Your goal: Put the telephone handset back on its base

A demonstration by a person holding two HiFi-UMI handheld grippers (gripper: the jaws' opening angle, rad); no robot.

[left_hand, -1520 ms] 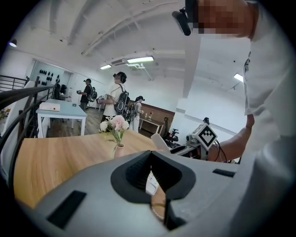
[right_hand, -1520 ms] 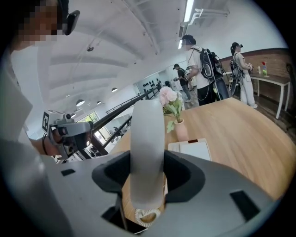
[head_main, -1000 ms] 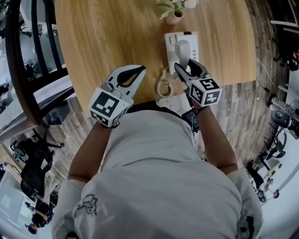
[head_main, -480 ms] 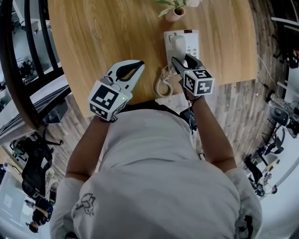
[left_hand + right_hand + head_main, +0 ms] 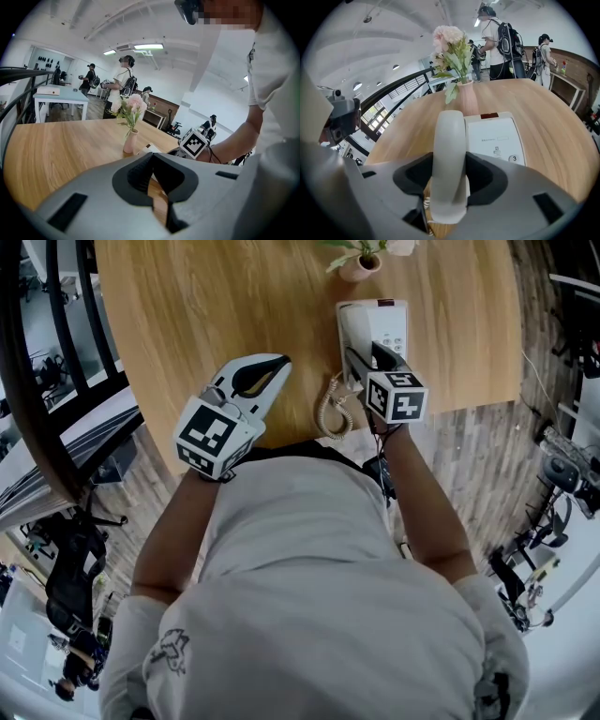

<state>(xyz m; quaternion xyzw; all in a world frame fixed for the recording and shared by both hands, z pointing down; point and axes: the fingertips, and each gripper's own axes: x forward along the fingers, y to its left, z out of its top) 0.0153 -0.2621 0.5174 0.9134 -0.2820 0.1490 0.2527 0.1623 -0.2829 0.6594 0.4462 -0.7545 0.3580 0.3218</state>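
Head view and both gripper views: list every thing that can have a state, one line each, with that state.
handset: gripped by the right tool, over the base's left side
right tool: shut on the handset
left tool: shut, empty
base: flat on the table, keypad uncovered
cord: coiled, slack
vase: upright, holding flowers

The right gripper (image 5: 367, 354) has dropped and gone farther in from the table's (image 5: 187, 315) near edge, carrying the handset (image 5: 449, 159); the handset, earlier raised clear above the base (image 5: 394, 320), now hangs low over the base's left side, mostly covered by the gripper from above; the left gripper (image 5: 277, 367) has edged slightly inward from that near edge.
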